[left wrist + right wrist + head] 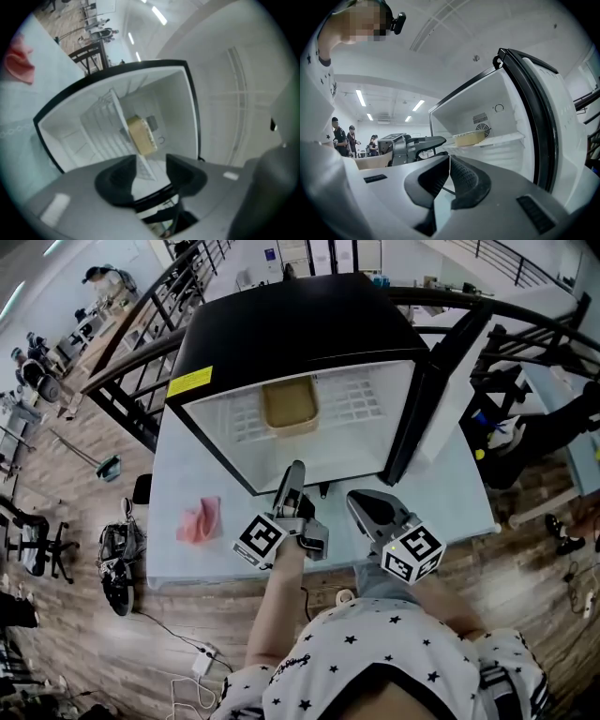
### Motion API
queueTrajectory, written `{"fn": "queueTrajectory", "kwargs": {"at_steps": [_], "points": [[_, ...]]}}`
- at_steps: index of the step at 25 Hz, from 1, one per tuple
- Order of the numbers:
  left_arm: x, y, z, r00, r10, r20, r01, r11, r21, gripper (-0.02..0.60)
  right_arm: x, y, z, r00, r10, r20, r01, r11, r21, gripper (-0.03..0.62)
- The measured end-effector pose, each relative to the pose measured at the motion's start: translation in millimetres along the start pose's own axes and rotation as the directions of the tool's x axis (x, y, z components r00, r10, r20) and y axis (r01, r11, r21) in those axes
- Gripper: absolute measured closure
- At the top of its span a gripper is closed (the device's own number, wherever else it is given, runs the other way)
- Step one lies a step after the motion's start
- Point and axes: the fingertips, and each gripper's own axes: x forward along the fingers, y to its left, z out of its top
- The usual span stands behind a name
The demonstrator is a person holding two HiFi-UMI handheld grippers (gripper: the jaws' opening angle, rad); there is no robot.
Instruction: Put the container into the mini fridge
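Observation:
The mini fridge [281, 329] stands on the table with its door [450, 399] swung open to the right. A tan, shallow container [289, 406] rests on the white wire shelf inside, toward the back. It also shows in the left gripper view as the container [140, 135] and in the right gripper view as the container [469, 137]. My left gripper [295, 471] is just outside the fridge's front opening, jaws open with nothing between them [150, 164]. My right gripper [358, 499] sits beside it on the right, farther from the opening, its jaws [449, 161] together and empty.
A crumpled pink cloth [200, 519] lies on the pale table [178, 559] left of the grippers. The open door [553, 117] stands on the right. A black railing [131, 352] runs behind the table, and people sit at desks in the far left background.

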Motion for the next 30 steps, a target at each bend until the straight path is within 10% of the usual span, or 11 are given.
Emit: {"fn": "queueTrajectory", "kwargs": {"at_steps": [9,23,30], "points": [[-44,1,-30,0.993,0.101,-0.061,-0.079,0.954,0.290,0.569,-6,24,-3,0.999,0.031,0.008,-0.031,0.999,0.021,0.572],[-106,7,-65,0.962,0.243,-0.126,-0.136,0.824,0.549,0.577,-23,48,-9,0.998,0.058,0.004,-0.059,0.998,0.025,0.572],[-125,12,-81,0.948,0.273,-0.164,-0.134,0.809,0.572,0.577,-28,53,-17,0.998,0.059,-0.005,-0.059,0.997,0.043,0.572]]}}
